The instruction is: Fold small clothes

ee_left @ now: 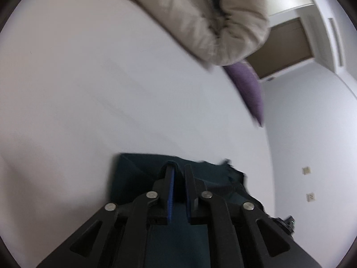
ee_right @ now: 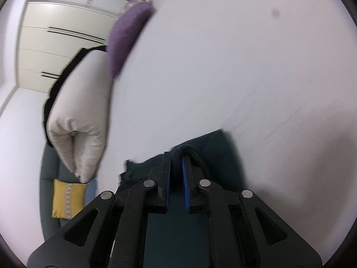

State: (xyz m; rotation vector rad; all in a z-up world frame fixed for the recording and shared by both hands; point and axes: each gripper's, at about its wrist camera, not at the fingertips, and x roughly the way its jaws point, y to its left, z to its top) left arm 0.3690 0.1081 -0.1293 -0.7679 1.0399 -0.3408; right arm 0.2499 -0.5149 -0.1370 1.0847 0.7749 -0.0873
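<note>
Left gripper (ee_left: 178,174) and right gripper (ee_right: 177,163), both nearly closed, each pinch a fold of soft dark teal cloth (ee_left: 133,174) lying on the smooth white bed (ee_left: 89,89).

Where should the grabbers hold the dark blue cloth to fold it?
Hold the dark teal garment by its near edge, one corner each, coming from the person's side. The left gripper and right gripper already pinch bunched fabric there; the far part lies flat.

Both wrist views look forward, close over the white bed (ee_left: 89,89) — sharing the purple cushion (ee_right: 125,33).
</note>
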